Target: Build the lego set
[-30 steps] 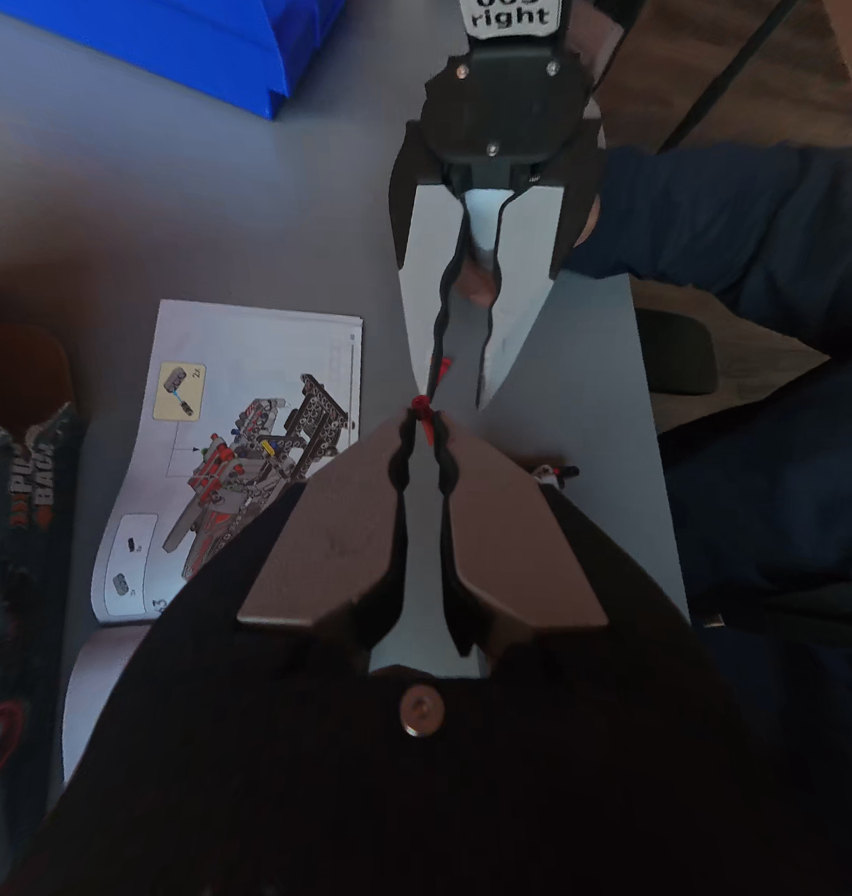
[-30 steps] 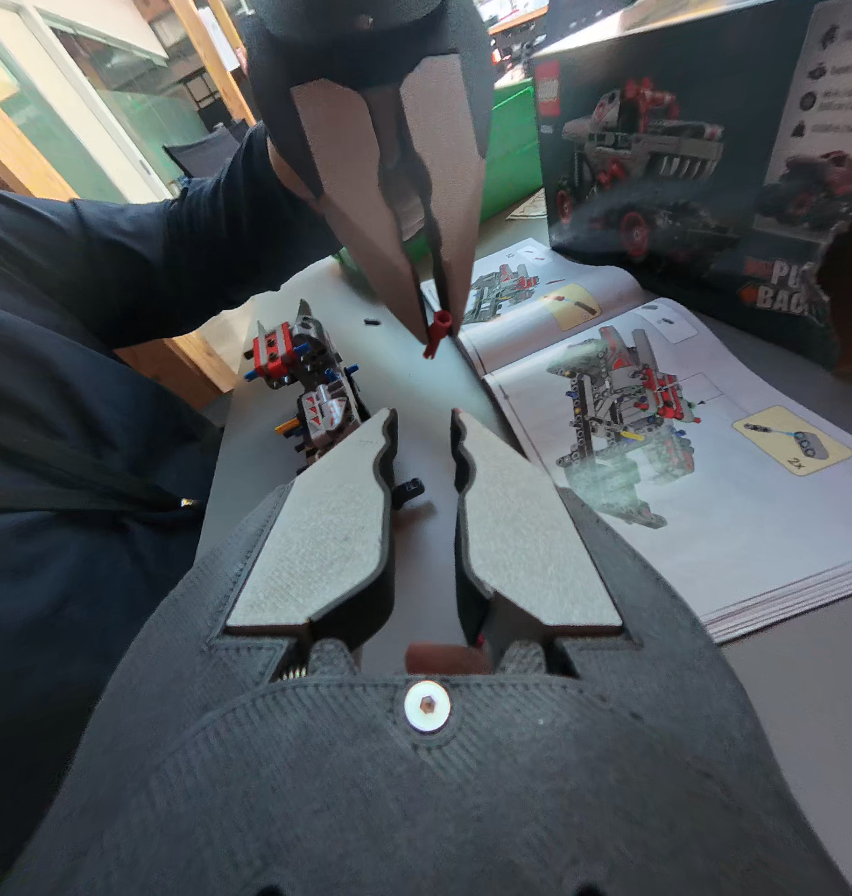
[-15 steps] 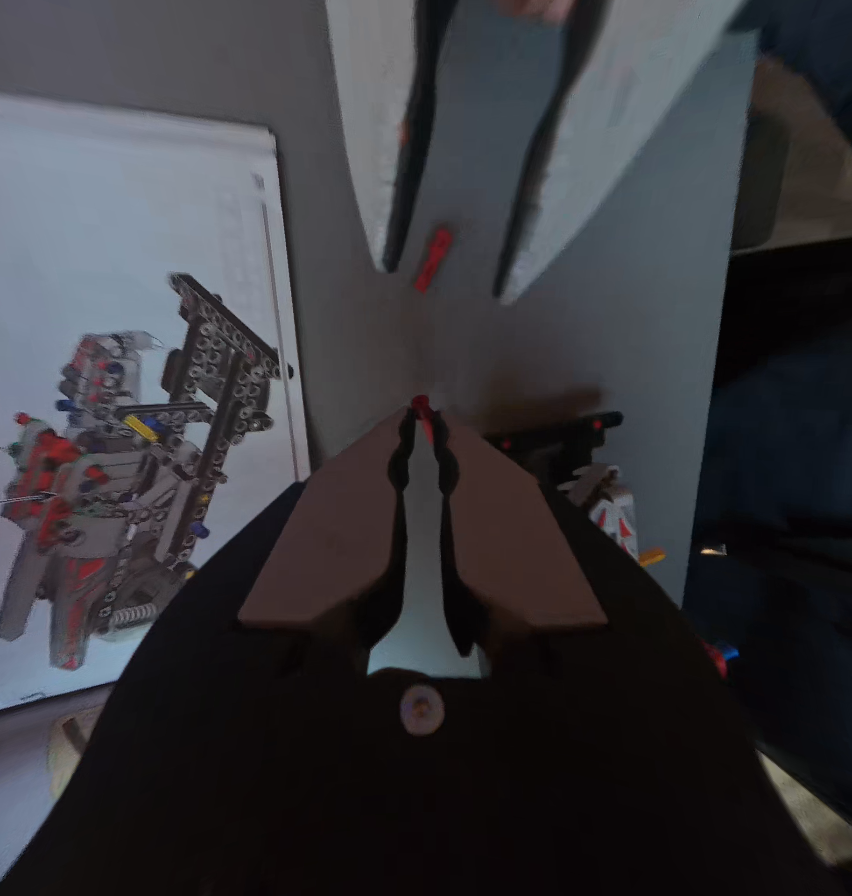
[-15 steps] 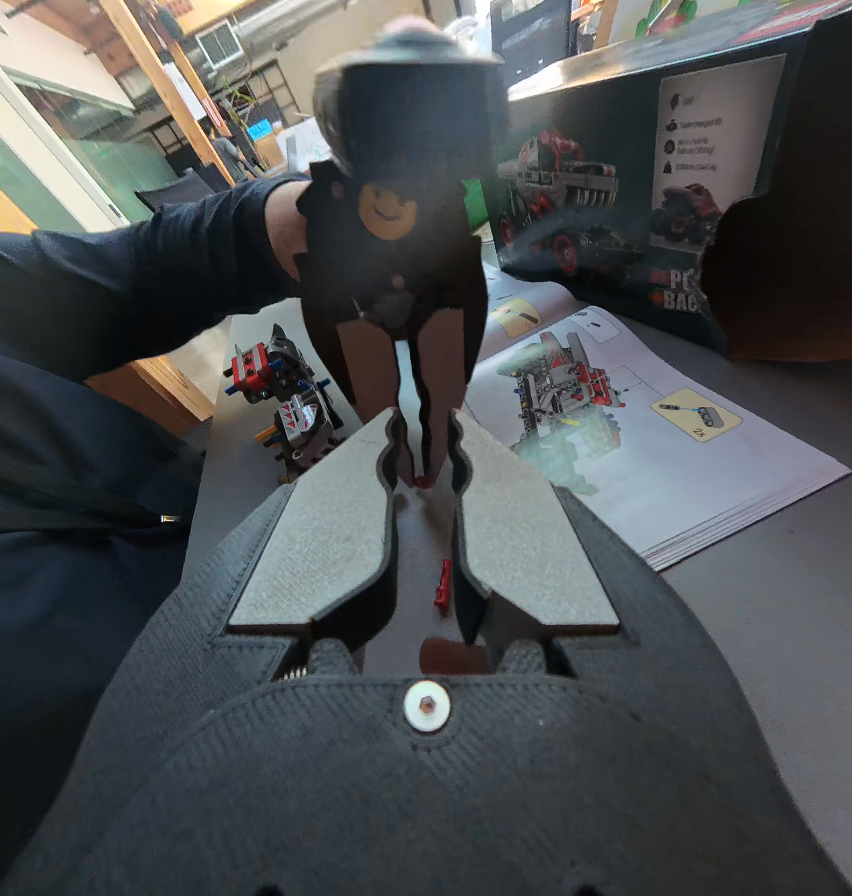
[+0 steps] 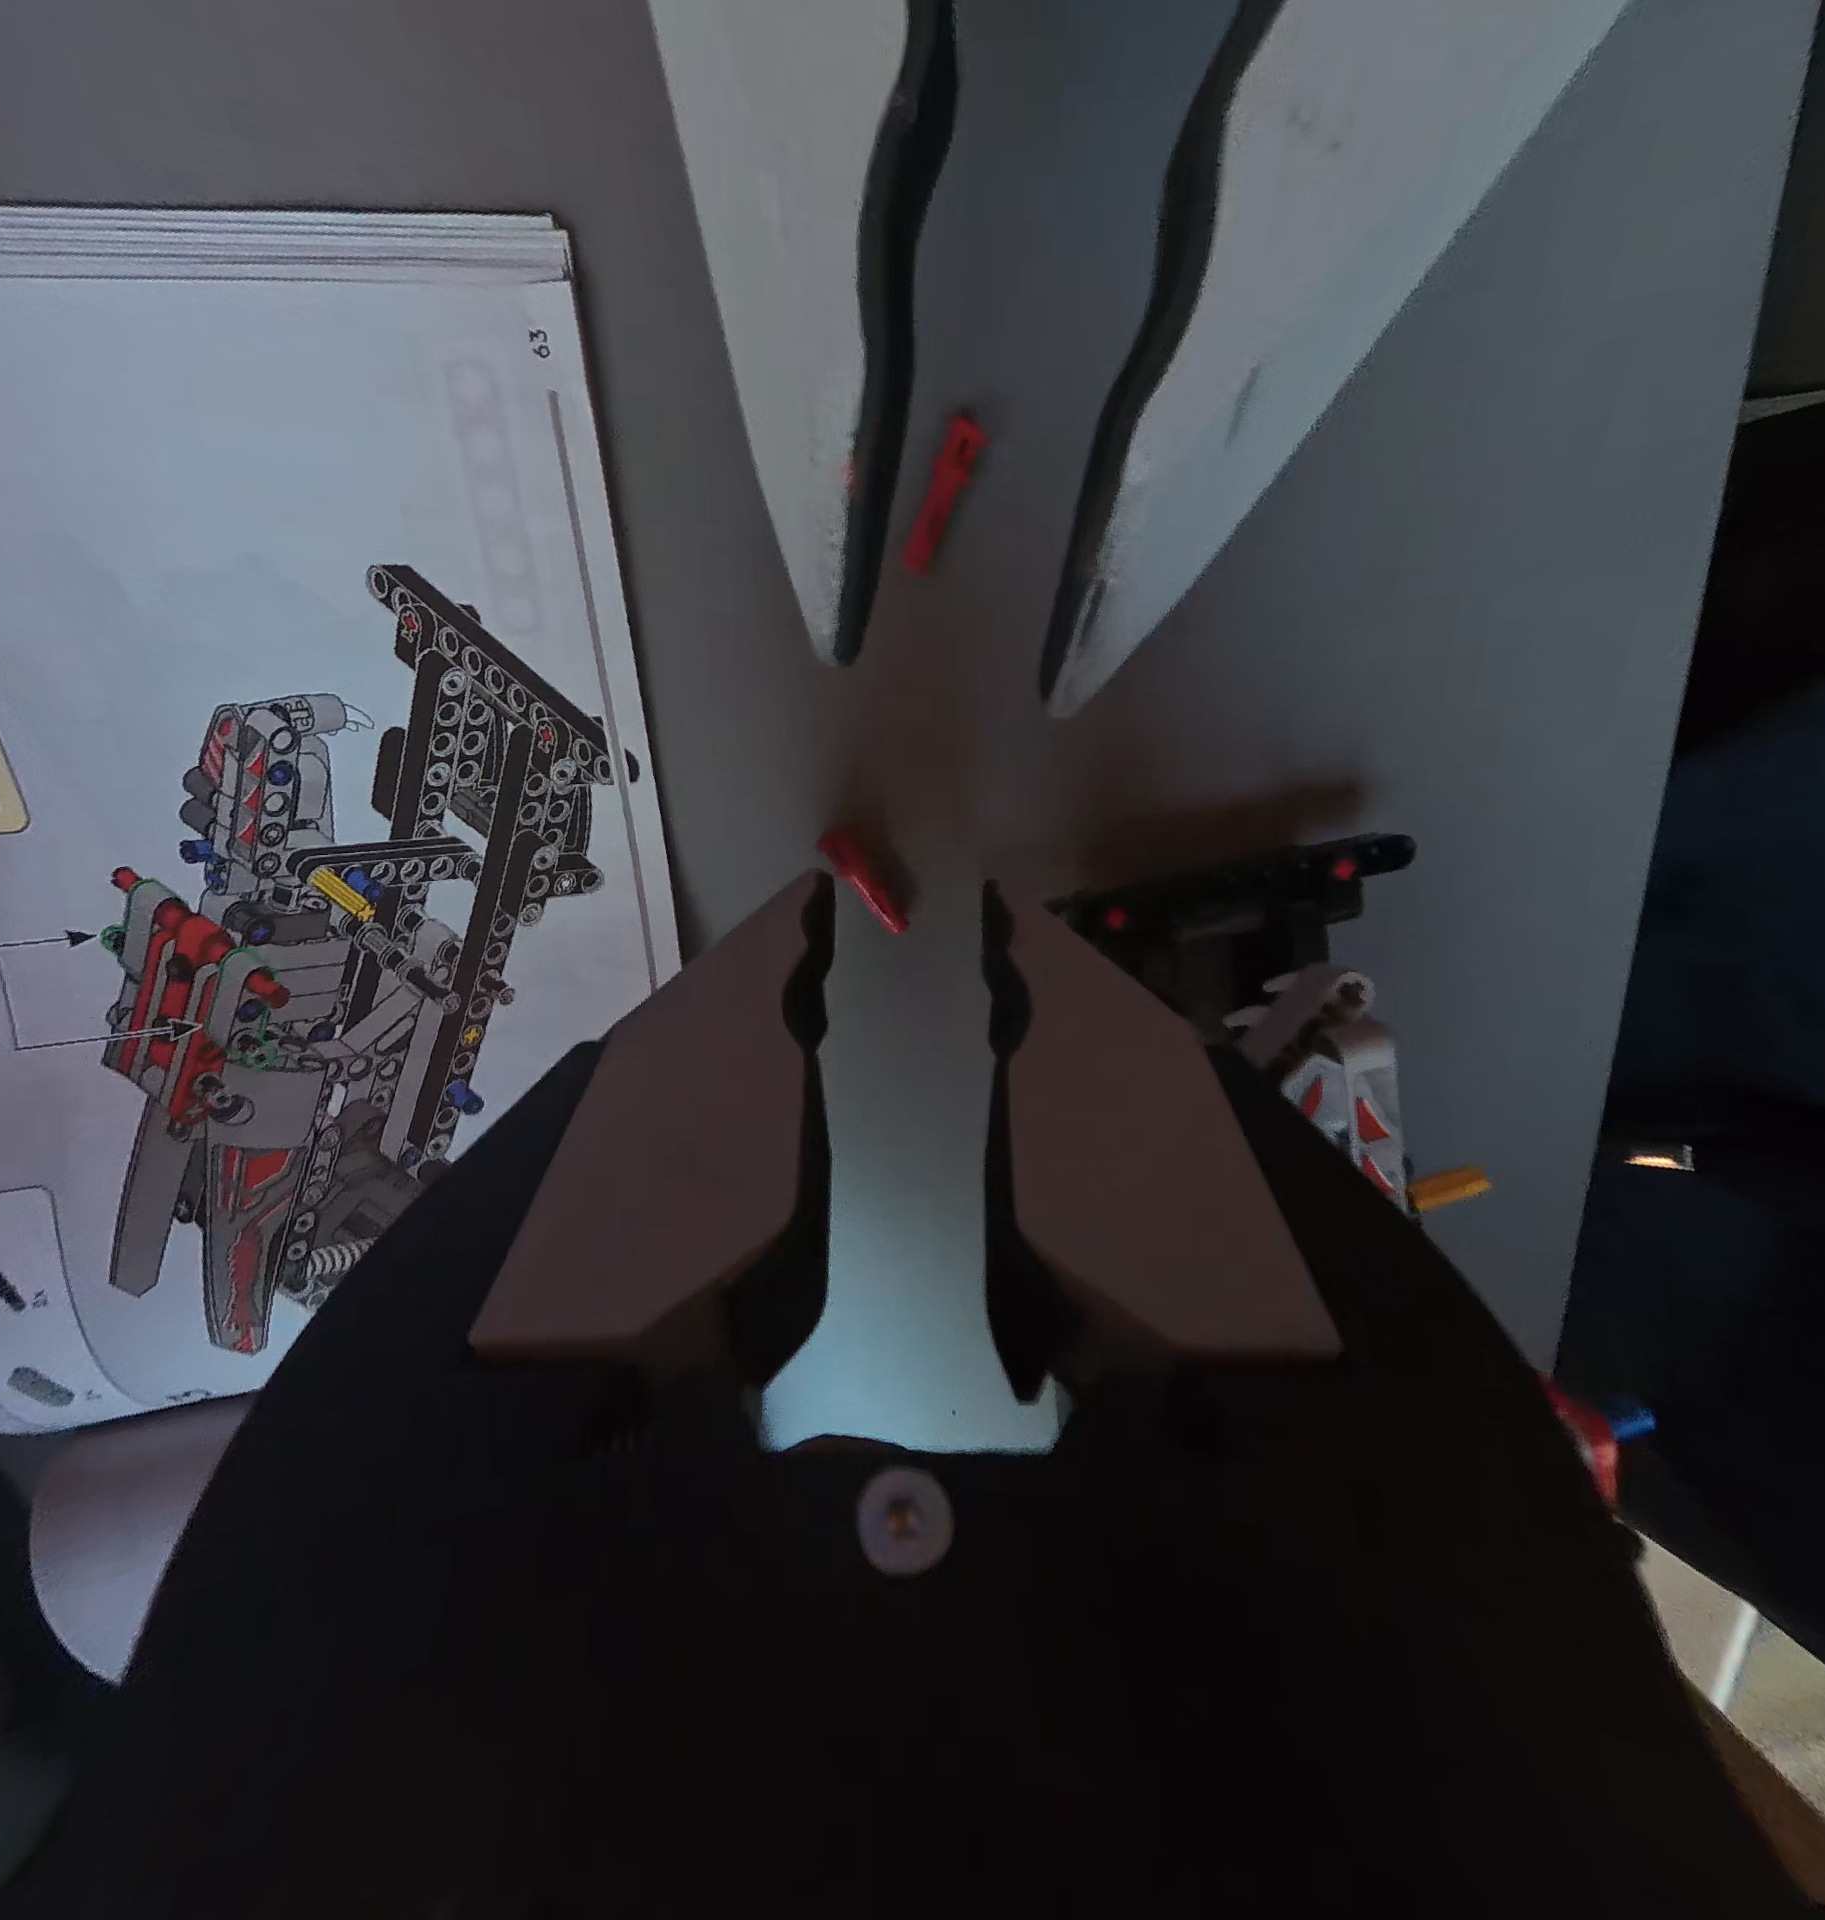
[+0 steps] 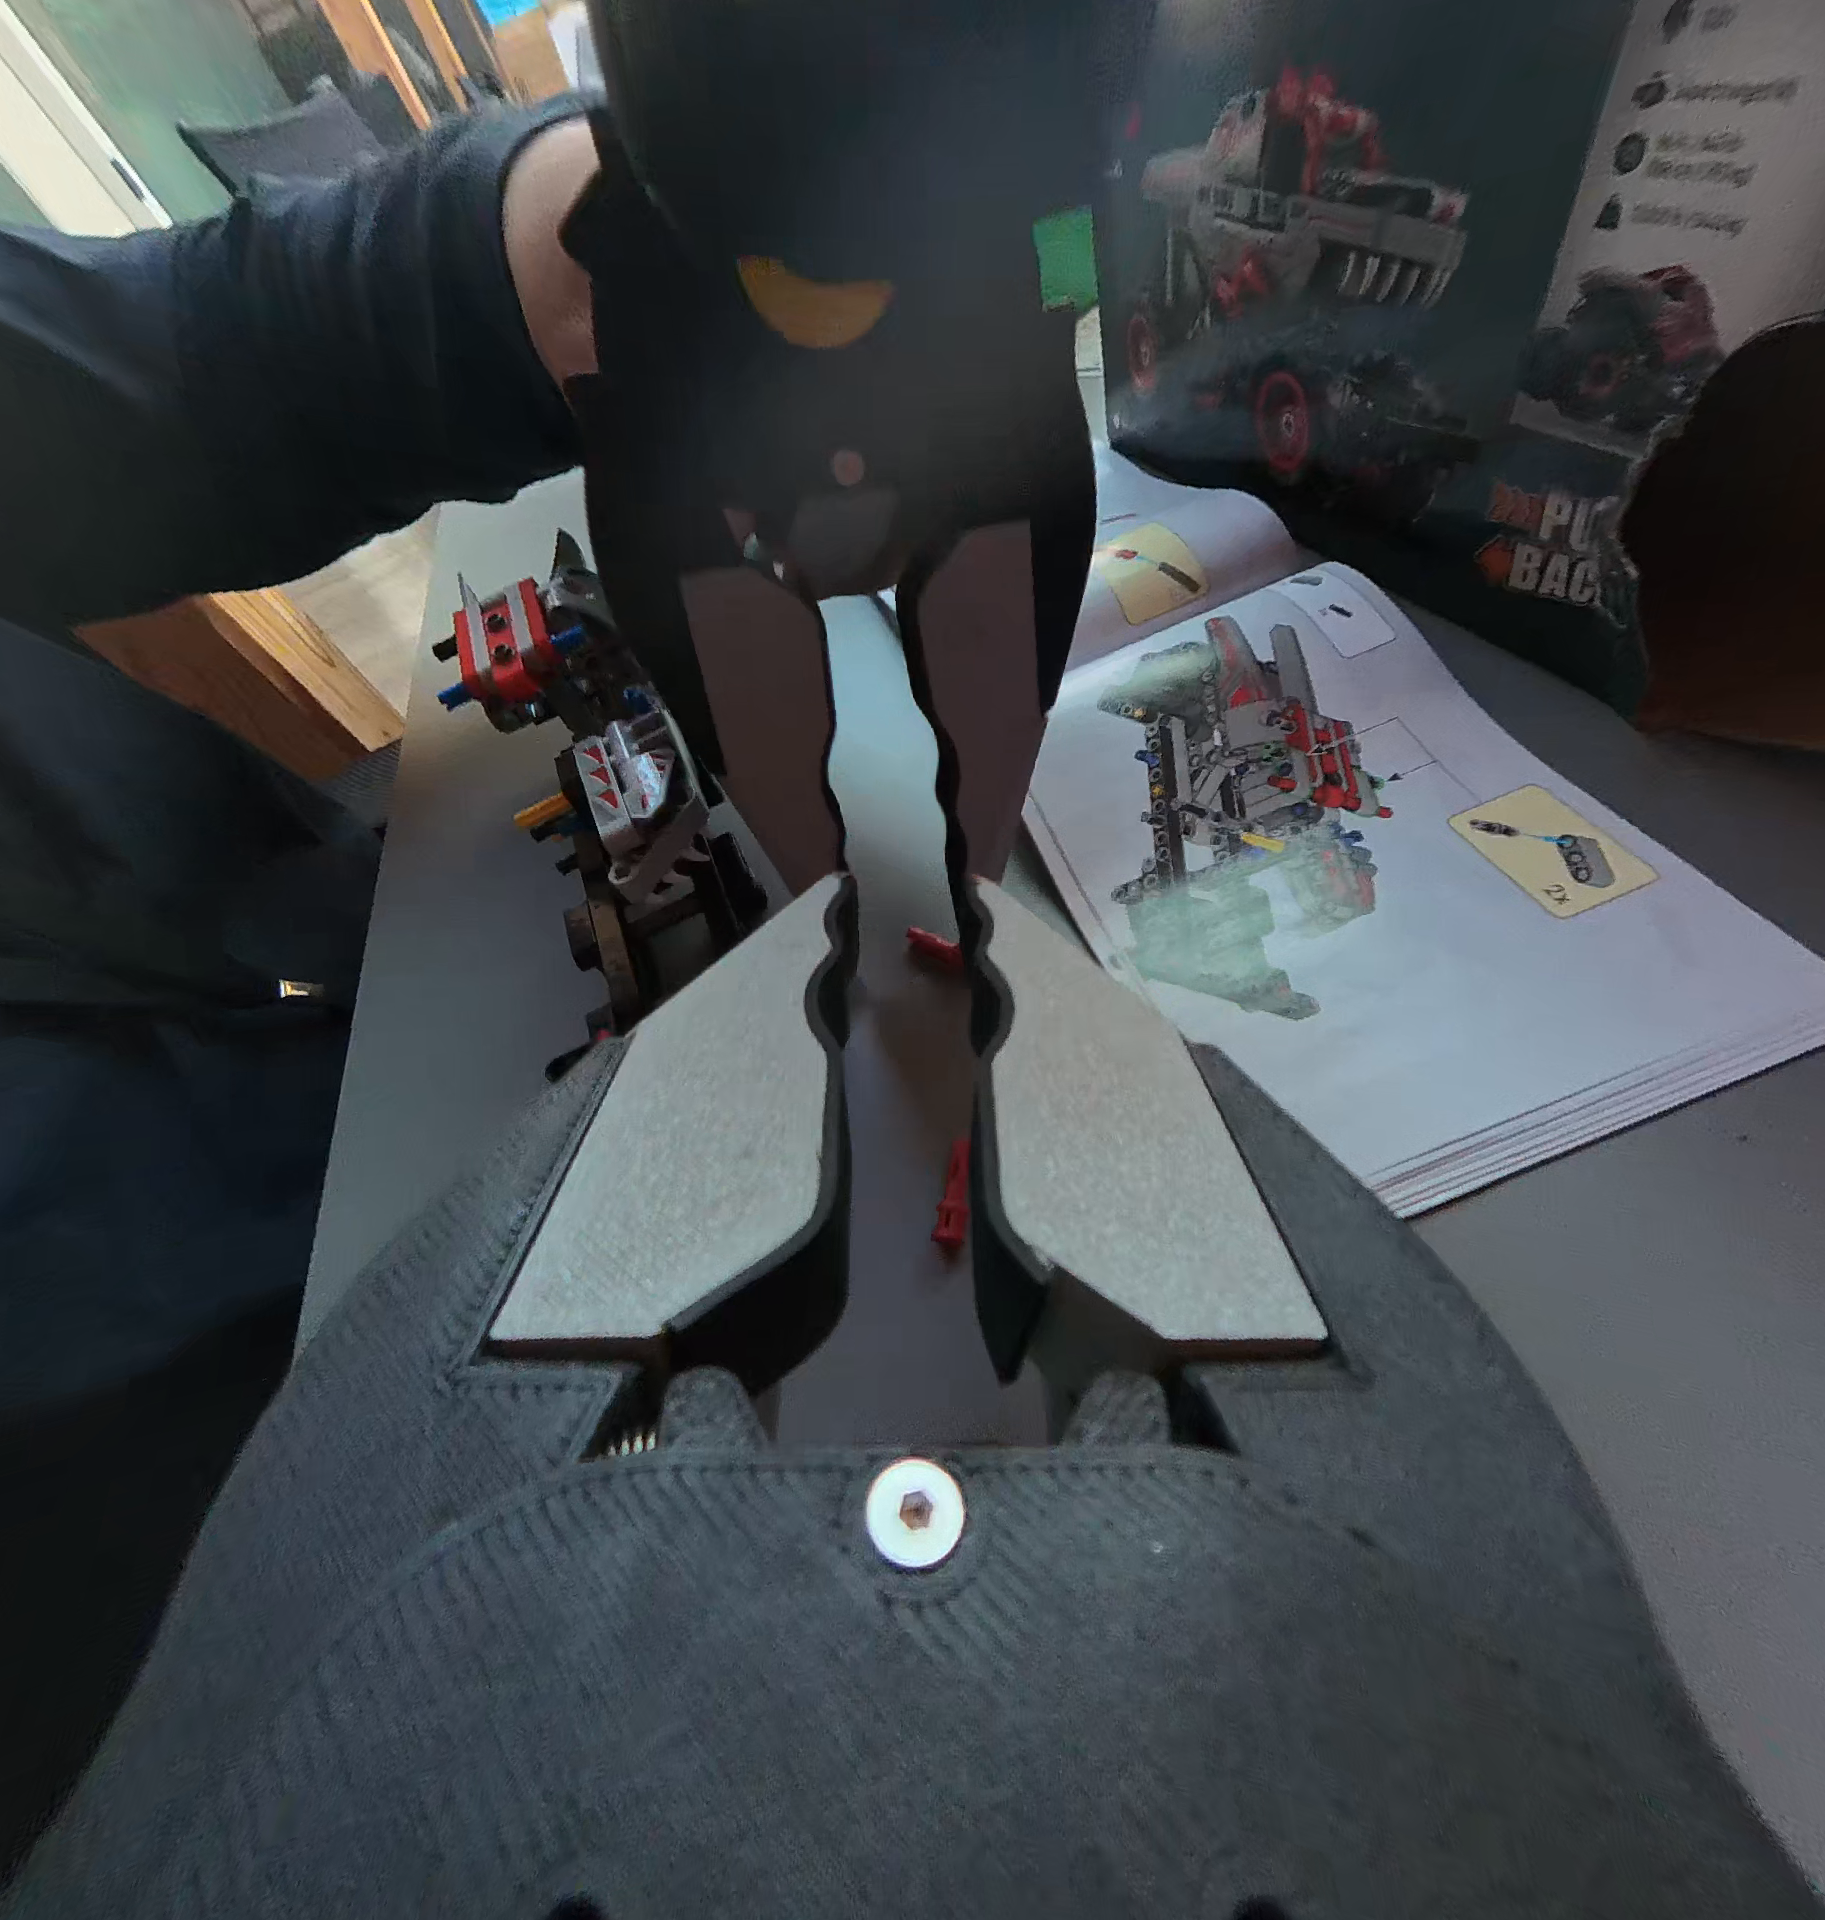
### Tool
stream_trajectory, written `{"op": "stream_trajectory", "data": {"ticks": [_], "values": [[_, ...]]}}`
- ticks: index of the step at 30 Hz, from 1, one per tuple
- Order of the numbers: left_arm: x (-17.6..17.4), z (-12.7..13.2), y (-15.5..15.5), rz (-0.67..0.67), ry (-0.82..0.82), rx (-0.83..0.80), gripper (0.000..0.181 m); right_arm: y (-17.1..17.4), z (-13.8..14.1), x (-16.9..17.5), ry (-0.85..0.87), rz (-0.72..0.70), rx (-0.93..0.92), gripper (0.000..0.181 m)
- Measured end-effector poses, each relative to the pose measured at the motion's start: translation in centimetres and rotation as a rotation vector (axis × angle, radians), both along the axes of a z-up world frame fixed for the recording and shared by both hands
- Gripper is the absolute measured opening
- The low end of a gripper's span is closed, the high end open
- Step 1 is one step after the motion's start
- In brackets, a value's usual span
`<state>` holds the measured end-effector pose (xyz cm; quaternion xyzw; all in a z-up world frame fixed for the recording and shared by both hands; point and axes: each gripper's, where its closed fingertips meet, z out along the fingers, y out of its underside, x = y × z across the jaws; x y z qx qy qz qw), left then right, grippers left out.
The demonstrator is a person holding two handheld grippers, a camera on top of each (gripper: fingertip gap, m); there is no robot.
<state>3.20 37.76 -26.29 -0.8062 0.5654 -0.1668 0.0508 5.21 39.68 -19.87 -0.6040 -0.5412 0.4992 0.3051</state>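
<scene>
Two small red pins lie on the grey table (image 5: 742,312). One red pin (image 5: 864,878) lies just off my left gripper's (image 5: 908,888) left fingertip; it also shows in the right wrist view (image 6: 929,948). My left gripper is open and empty, tips low over the table. The other red pin (image 6: 952,1205) lies between the fingers of my right gripper (image 6: 910,899), which is open and empty; it also shows in the left wrist view (image 5: 944,494). The two grippers face each other, tips almost meeting. The part-built lego model (image 6: 617,790) stands by the table's edge.
The open instruction booklet (image 6: 1407,935) lies beside the grippers, also in the left wrist view (image 5: 264,520). The dark lego box (image 6: 1355,260) stands behind it, with a dark brown object (image 6: 1770,520) next to it. A person's dark sleeve (image 6: 264,312) reaches over the table edge. One gripper's finger ends stand about 7 centimeters off the other's.
Both grippers have come down close to the table. My left gripper has opened and let go of the red pin, which now lies at its tip.
</scene>
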Motion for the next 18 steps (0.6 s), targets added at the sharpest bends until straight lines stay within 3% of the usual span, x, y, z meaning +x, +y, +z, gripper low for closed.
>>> {"op": "stream_trajectory", "data": {"ticks": [5, 9, 13, 18], "values": [[-0.8, 2.2, 0.4, 0.006, -0.009, 0.065, 0.027, -0.9, -2.0, -0.6, -0.094, 0.047, 0.071, 0.017], [-2.9, 7.4, 0.7, 0.066, -0.027, 0.172, 0.029, -1.1, -3.1, -1.6, -0.165, 0.127, 0.105, 0.022], [-5.4, 11.8, -3.0, 0.107, -0.102, 0.228, 0.043, -1.1, -4.1, -2.0, -0.232, 0.207, 0.166, 0.023], [-8.2, 9.7, -9.2, 0.111, -0.112, 0.197, 0.064, -1.2, -5.1, -2.4, -0.280, 0.269, 0.203, 0.023]]}}
